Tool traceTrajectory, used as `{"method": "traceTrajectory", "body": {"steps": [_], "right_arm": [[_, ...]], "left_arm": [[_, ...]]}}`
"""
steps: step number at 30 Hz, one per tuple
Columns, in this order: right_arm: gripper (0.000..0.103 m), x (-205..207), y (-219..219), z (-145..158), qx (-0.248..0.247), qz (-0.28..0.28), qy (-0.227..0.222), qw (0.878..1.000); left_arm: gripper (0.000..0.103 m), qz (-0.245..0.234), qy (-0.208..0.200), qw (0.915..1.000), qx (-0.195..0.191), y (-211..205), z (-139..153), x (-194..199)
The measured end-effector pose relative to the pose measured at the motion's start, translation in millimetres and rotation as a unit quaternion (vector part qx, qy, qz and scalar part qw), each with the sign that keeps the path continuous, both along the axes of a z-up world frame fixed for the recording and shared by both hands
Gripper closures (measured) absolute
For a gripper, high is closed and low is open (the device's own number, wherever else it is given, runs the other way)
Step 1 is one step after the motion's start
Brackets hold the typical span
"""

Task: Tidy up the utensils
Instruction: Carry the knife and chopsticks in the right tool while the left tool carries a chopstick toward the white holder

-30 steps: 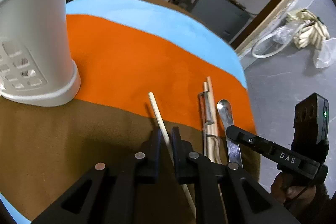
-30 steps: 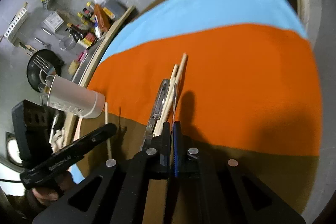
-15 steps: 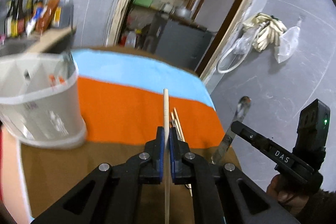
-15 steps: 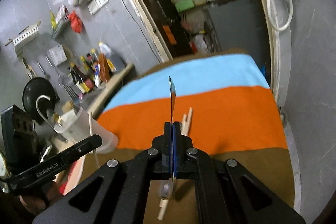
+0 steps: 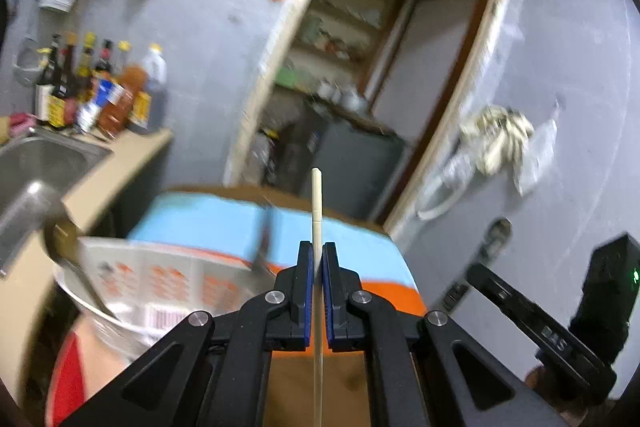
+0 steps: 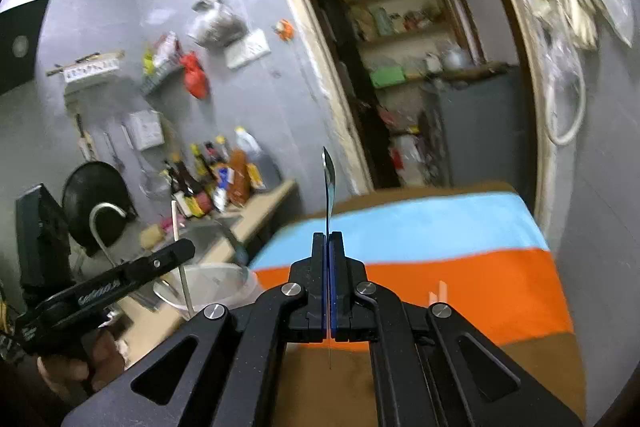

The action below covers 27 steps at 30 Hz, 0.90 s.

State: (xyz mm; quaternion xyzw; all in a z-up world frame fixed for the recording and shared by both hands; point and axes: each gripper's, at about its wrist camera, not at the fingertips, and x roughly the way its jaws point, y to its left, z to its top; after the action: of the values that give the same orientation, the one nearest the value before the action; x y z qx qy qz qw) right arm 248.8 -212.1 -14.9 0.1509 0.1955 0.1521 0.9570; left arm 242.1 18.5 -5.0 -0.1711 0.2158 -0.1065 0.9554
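White letters "DAS" stand on the black arm of the right gripper [image 5: 496,259], at the lower right of the left wrist view. The left gripper [image 6: 176,227] bears blurred, unreadable white lettering; the bottle labels [image 5: 108,99] are unreadable too.

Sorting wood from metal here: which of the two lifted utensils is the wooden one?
The chopstick, pale, round and straight, clamped in the left gripper. The right gripper holds a thin shiny metal spoon, seen edge-on.
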Motion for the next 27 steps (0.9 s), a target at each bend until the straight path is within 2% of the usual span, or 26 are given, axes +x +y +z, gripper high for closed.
{"method": "traceTrajectory", "body": {"steps": [6,11,21,27], "right_arm": [[0.102,9.1,49.3,28.5,0.008,0.031,-0.042,0.999],[0.102,14.6,81.0,38.8,0.003,0.037,-0.061,0.997],[0.102,38.5,118.3,29.8,0.005,0.054,-0.058,0.997],[0.102,56.2,134.5,6.0,-0.003,0.065,-0.035,0.997]], "left_arm": [[0.098,0.089,-0.049,0.9948,-0.011,77.1,22.7,6.2],[0.098,0.149,-0.075,0.9858,-0.016,120.0,17.5,15.2],[0.098,0.174,-0.096,0.9799,0.008,136.2,6.7,30.5],[0.098,0.171,-0.094,0.9807,0.006,134.8,-9.6,32.1]]}}
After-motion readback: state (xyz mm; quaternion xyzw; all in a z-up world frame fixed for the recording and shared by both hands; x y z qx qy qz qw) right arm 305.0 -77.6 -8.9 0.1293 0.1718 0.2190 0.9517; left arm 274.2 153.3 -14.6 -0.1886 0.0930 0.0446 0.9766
